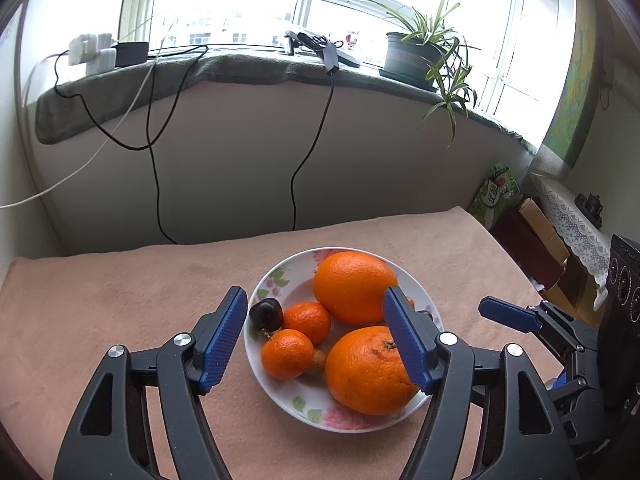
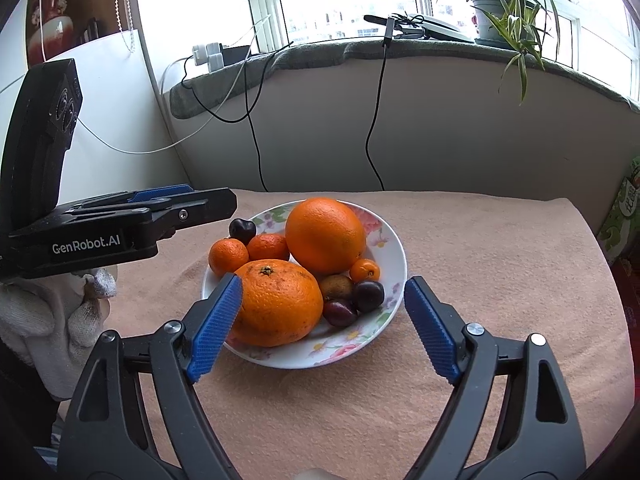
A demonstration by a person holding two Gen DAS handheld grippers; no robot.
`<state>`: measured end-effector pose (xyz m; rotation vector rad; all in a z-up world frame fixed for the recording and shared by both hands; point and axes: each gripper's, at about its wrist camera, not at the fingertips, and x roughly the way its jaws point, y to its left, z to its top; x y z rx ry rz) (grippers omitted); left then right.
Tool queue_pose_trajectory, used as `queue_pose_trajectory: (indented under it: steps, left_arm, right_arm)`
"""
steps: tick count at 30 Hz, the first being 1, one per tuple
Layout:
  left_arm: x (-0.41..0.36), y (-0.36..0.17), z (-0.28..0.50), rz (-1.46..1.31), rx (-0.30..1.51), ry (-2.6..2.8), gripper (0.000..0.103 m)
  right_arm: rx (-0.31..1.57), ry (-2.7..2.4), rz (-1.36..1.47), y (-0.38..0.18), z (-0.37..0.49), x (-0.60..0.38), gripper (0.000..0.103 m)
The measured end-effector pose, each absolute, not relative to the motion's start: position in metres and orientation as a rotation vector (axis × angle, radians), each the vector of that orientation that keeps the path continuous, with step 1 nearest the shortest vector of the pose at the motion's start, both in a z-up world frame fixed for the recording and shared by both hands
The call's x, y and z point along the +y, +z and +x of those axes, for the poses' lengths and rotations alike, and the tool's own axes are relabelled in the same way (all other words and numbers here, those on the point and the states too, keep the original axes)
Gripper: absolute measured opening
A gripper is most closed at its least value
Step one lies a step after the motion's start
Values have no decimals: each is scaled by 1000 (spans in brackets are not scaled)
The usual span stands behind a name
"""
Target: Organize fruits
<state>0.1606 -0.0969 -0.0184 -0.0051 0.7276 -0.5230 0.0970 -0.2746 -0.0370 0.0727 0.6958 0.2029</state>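
A floral white plate (image 1: 280, 398) (image 2: 378, 312) sits on the peach cloth and holds two big oranges, near (image 1: 368, 372) (image 2: 278, 304) and far (image 1: 354, 286) (image 2: 326, 236). Beside them lie two mandarins (image 1: 306, 320) (image 1: 286, 354) and a dark plum (image 1: 266, 314). The right wrist view also shows a kumquat (image 2: 365, 270), a brown fruit (image 2: 336, 286) and two more plums (image 2: 368, 296). My left gripper (image 1: 314, 296) is open over the plate's left half, gripping nothing. My right gripper (image 2: 324, 282) is open around the plate's near side, its left pad (image 2: 218, 320) close beside the near orange.
The cloth-covered table (image 2: 480, 280) ends at a wall below a windowsill with cables (image 1: 160, 184) hanging down and a potted plant (image 1: 416, 56). Boxes and a green bag (image 1: 496, 196) stand off the table's right. A white-gloved hand (image 2: 60, 320) holds the left gripper.
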Motion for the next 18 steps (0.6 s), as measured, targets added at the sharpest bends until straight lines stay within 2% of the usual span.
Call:
queue_pose_trajectory:
  steps: [9,18]
  left_arm:
    - [-94,-15,152,-6,717,-519,70]
    - [-84,-8,129,-16,695,-480,71]
  right_arm:
    - [694,175,67,-36,90,-276,88]
    - [657,136,84,-29,76,-280,98]
